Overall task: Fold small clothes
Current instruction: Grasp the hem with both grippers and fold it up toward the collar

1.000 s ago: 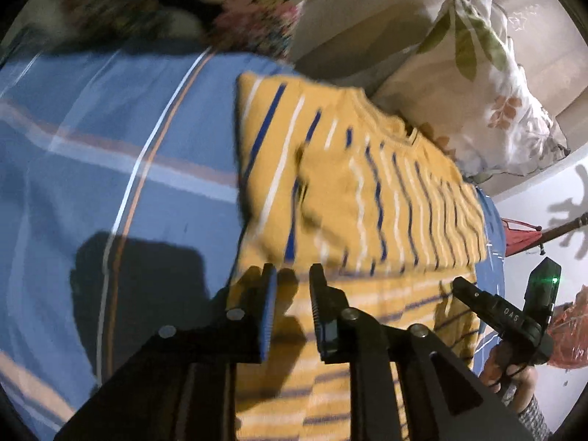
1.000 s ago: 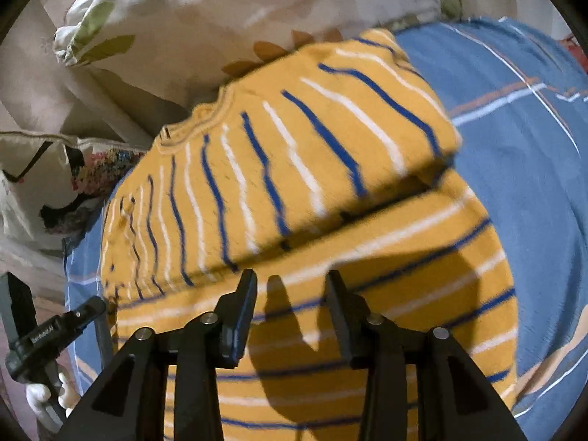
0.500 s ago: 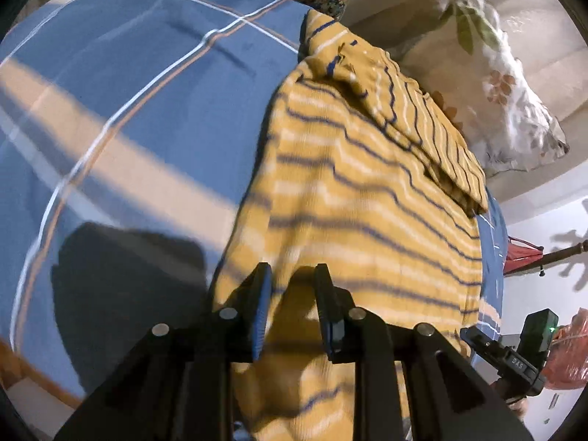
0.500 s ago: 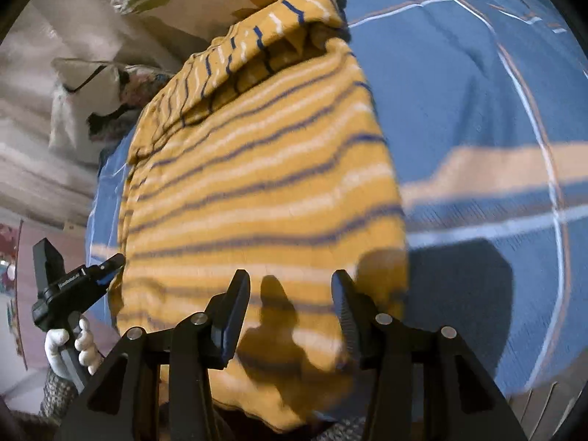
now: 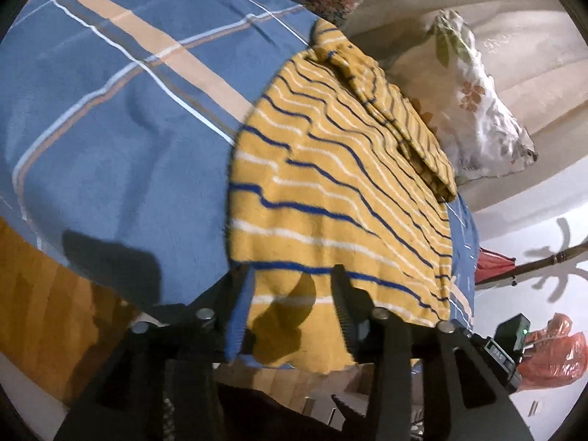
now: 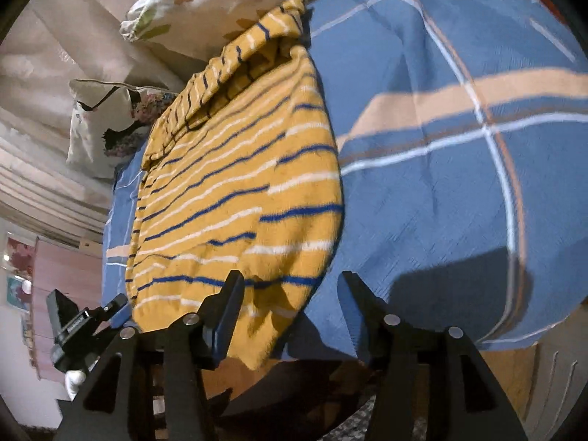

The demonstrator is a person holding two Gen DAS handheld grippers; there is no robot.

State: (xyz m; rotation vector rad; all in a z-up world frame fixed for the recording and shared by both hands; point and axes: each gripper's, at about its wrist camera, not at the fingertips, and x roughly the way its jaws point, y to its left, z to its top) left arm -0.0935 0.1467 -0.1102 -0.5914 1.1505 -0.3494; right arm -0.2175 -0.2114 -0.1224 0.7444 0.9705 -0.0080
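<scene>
A yellow sweater (image 5: 330, 191) with blue and white stripes lies flat on the blue plaid bedsheet (image 5: 110, 128). Its far end is folded back over itself, and its near hem hangs over the bed edge. In the left wrist view my left gripper (image 5: 292, 294) is over the hem's left corner. Its jaws are opening, with cloth lying loosely between them. In the right wrist view my right gripper (image 6: 290, 294) is over the sweater's (image 6: 235, 191) right hem corner. Its jaws are opening too, and cloth lies by the left finger without being pressed.
A floral pillow (image 5: 474, 95) and beige bedding lie beyond the sweater. The wooden bed frame (image 5: 40, 312) shows below the sheet's edge. A red plastic bag (image 5: 551, 352) and a coat stand (image 5: 551, 257) are off to the right. Each gripper shows in the other's view, the right gripper (image 5: 507, 341) and the left gripper (image 6: 84, 323).
Both grippers have drawn back from the folded far part of the sweater to its near hem at the bed edge. Their jaws stand wider than before.
</scene>
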